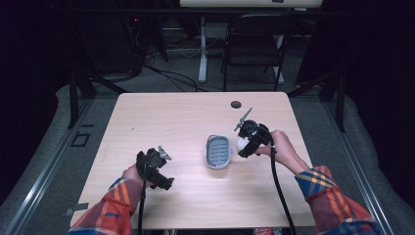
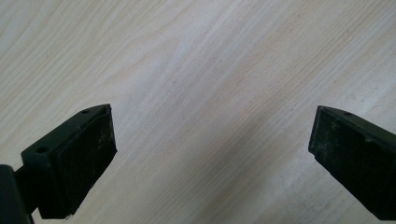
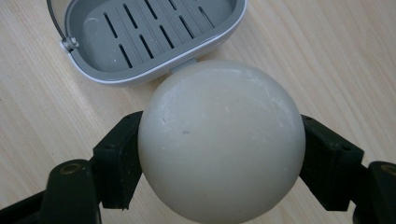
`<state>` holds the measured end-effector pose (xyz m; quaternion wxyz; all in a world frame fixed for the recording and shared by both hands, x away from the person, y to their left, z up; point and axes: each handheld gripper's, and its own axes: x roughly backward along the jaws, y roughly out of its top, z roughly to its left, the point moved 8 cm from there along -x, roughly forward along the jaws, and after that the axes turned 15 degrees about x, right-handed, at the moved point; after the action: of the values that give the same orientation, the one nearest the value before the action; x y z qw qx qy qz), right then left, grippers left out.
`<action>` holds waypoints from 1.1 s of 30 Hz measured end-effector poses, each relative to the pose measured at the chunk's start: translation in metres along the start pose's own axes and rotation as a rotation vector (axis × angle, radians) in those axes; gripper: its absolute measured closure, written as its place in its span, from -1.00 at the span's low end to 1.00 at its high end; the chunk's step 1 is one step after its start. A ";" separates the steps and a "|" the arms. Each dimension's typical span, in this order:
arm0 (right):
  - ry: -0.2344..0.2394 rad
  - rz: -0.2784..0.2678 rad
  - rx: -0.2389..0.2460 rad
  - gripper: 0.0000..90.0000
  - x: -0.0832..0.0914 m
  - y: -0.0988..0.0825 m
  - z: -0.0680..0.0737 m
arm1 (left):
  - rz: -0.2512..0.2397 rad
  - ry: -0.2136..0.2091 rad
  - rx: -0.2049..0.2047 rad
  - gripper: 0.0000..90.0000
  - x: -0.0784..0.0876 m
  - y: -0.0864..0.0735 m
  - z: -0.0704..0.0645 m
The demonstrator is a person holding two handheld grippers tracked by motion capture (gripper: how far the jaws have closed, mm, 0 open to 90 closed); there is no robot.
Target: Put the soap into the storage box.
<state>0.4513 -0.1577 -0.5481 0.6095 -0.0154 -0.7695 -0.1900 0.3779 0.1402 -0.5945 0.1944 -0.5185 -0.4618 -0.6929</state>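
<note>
A round cream-white soap bar [image 3: 222, 140] sits clamped between the two black jaws of my right gripper [image 3: 222, 154]. In the high view that gripper [image 1: 243, 145] holds the soap [image 1: 241, 143] just right of a grey soap dish [image 1: 218, 151] with a slotted floor. The dish [image 3: 149, 32] lies open beyond the soap in the right gripper view, its lid hinged off to the left. My left gripper [image 1: 159, 169] rests low over the table's left front, and in its own view the left gripper [image 2: 212, 144] is wide open over bare wood.
The light wooden table [image 1: 171, 117] has a cable hole [image 1: 236, 104] near its far edge. A black folding chair [image 1: 254, 44] and a white desk leg [image 1: 202, 54] stand on the floor beyond. Cables trail from both grippers toward the front edge.
</note>
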 end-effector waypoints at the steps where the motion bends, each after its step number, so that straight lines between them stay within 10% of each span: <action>1: 0.000 0.000 0.000 -0.47 0.000 0.000 0.000 | 0.002 -0.001 0.001 -0.99 0.000 0.000 0.000; 33: -0.004 -0.022 0.067 -0.47 -0.003 0.061 0.000 | -0.005 -0.005 -0.001 -0.99 0.002 0.000 0.000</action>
<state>0.4673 -0.1008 -0.5348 0.6061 0.0132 -0.7767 -0.1707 0.3768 0.1403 -0.5932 0.1910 -0.5192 -0.4634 -0.6922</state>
